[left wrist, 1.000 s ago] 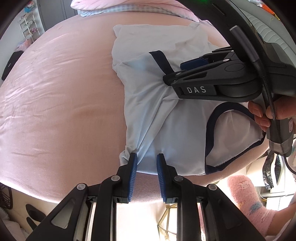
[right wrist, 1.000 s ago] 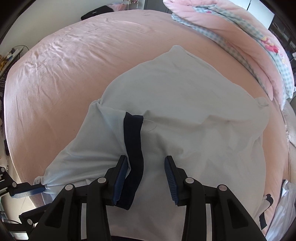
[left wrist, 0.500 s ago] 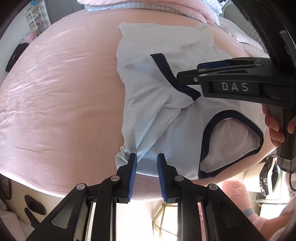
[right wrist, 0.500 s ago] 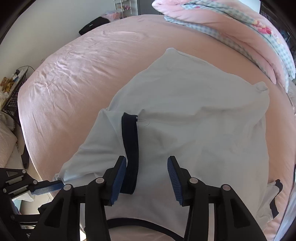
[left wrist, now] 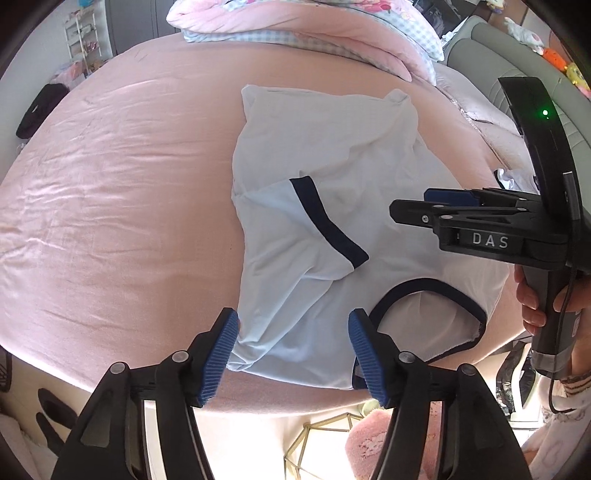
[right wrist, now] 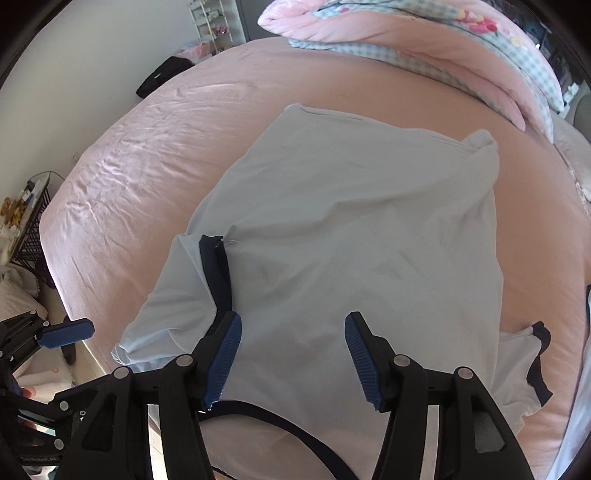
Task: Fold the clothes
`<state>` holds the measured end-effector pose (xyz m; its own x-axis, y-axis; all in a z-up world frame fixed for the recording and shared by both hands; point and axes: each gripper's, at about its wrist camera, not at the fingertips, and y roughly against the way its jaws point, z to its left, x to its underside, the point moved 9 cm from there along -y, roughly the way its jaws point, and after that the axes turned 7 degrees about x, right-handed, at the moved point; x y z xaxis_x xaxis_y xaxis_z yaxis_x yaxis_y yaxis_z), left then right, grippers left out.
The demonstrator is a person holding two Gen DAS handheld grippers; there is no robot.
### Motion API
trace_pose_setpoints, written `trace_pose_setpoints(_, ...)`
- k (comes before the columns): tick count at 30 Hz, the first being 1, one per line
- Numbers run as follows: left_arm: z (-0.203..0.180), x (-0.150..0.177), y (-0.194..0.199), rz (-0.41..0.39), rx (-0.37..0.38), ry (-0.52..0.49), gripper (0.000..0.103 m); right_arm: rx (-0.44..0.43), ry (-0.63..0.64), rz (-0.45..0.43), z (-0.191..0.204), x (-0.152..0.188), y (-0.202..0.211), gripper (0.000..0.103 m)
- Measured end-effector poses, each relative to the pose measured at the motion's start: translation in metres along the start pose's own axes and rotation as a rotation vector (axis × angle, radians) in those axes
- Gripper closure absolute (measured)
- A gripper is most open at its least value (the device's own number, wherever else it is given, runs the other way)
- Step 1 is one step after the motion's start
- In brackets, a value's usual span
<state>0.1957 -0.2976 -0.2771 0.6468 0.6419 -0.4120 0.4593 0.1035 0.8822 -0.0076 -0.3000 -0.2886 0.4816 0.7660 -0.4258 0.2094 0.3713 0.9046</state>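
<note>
A pale blue T-shirt [left wrist: 332, 155] with navy trim lies on the pink bed, its left sleeve [left wrist: 295, 225] folded in over the body and its navy collar [left wrist: 428, 288] at the near edge. My left gripper [left wrist: 291, 354] is open and empty above the shirt's near left corner. My right gripper [right wrist: 293, 360] is open and empty above the shirt's middle [right wrist: 351, 229], with the folded sleeve's navy cuff [right wrist: 218, 273] by its left finger. The other sleeve [right wrist: 532, 365] lies spread at the right. The right gripper also shows in the left wrist view [left wrist: 443, 206].
The pink bed sheet [left wrist: 110, 206] spreads wide to the left of the shirt. A pink and checked duvet [left wrist: 314, 26] is piled at the far end. The bed's near edge [left wrist: 258, 402] runs just under the left gripper. A wire rack [right wrist: 29, 229] stands beside the bed.
My left gripper let go of the shirt's corner and opened wide. My right gripper released the sleeve cuff, opened wider and drew back; the sleeve now lies folded on the shirt.
</note>
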Motion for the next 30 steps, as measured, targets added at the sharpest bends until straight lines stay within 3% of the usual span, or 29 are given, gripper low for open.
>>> trace_pose_setpoints(6,-0.051,-0.027,0.001,0.001,0.006,-0.076,0.043,0.035,-0.08,0.012,-0.031,0.007,0.009,0.045)
trace_pose_setpoints(11,-0.058,-0.047,-0.018,0.011,0.004,-0.154,0.043,0.063,-0.128,0.026,-0.05,0.017,0.014,0.045)
trace_pose_setpoints(23,-0.147,-0.062,-0.044,0.029,0.019,-0.32,0.043,0.097,-0.245,0.03,-0.113,0.06,0.044,0.045)
trace_pose_setpoints(30,-0.191,-0.074,-0.059,0.025,0.031,-0.399,0.043,0.104,-0.384,0.047,-0.169,0.087,0.052,0.045)
